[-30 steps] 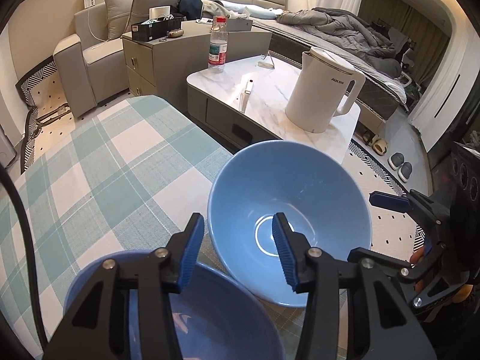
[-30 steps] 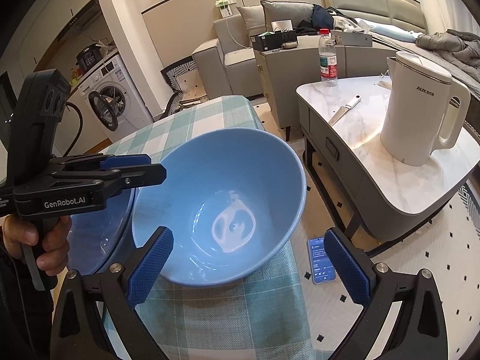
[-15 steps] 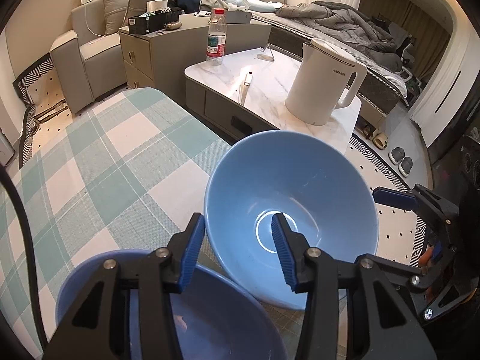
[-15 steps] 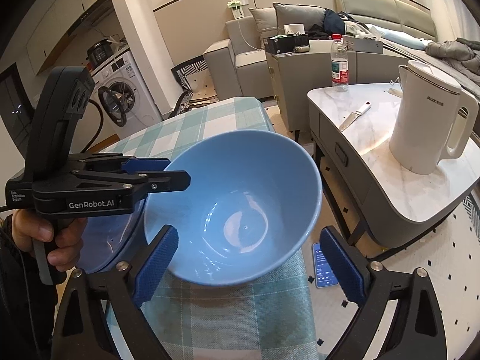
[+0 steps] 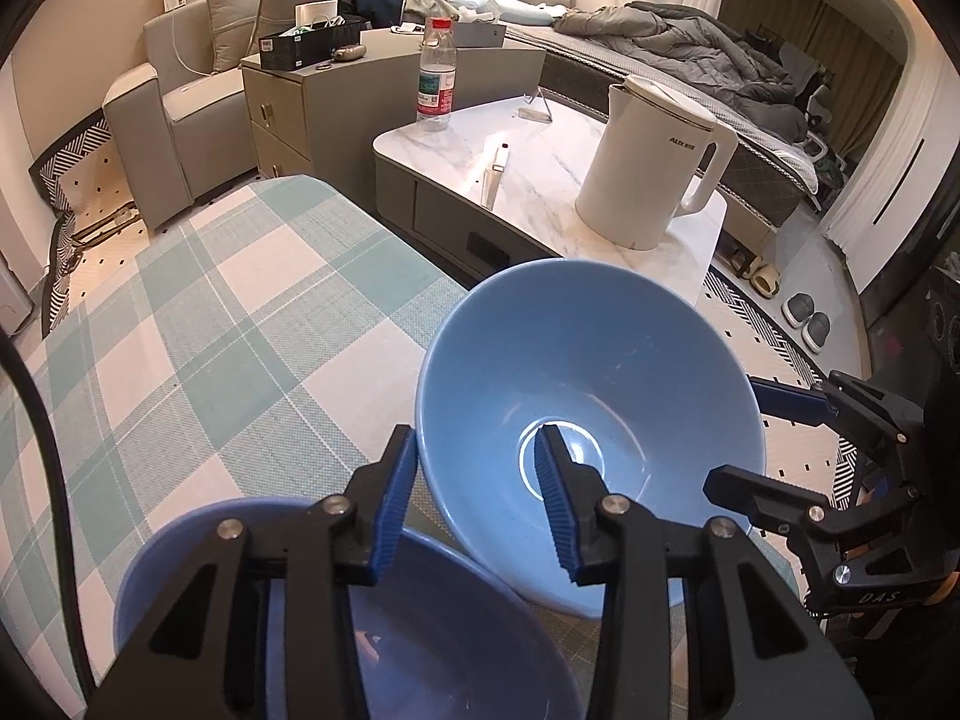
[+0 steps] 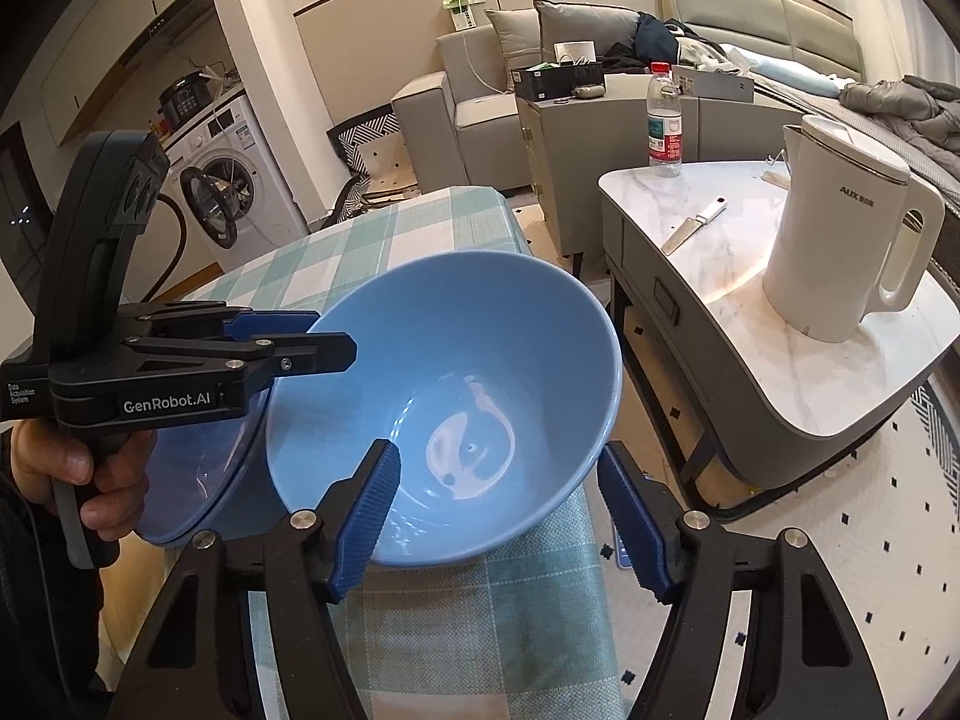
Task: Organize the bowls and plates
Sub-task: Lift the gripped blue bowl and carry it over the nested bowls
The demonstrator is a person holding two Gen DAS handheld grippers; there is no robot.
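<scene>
A light blue bowl point(image 5: 600, 396) point(image 6: 456, 372) sits at the edge of the checked table point(image 5: 210, 330). It overlaps the rim of a darker blue bowl point(image 5: 450, 630) point(image 6: 198, 480). My left gripper point(image 5: 474, 438) point(image 6: 312, 336) straddles the light bowl's left rim, one pad outside and one inside. Its jaws are closing, with a gap still left at the wall. My right gripper point(image 6: 495, 450) point(image 5: 732, 435) spans the bowl's near right rim, its left finger over the inside and its right finger outside. These jaws are closing too and stand wide apart.
The table's edge point(image 6: 594, 570) runs just right of the bowl, with a phone point(image 6: 618, 552) on the floor below. A marble low table point(image 5: 540, 180) beyond carries a white kettle point(image 5: 648, 168), a bottle point(image 5: 437, 75) and a knife point(image 5: 495, 171). A hand point(image 6: 78, 480) grips the left tool.
The right gripper's fingers have drawn much closer together, and its left finger now sits over the bowl's inside. The left fingers have narrowed slightly around the rim. The bowls lie as before.
</scene>
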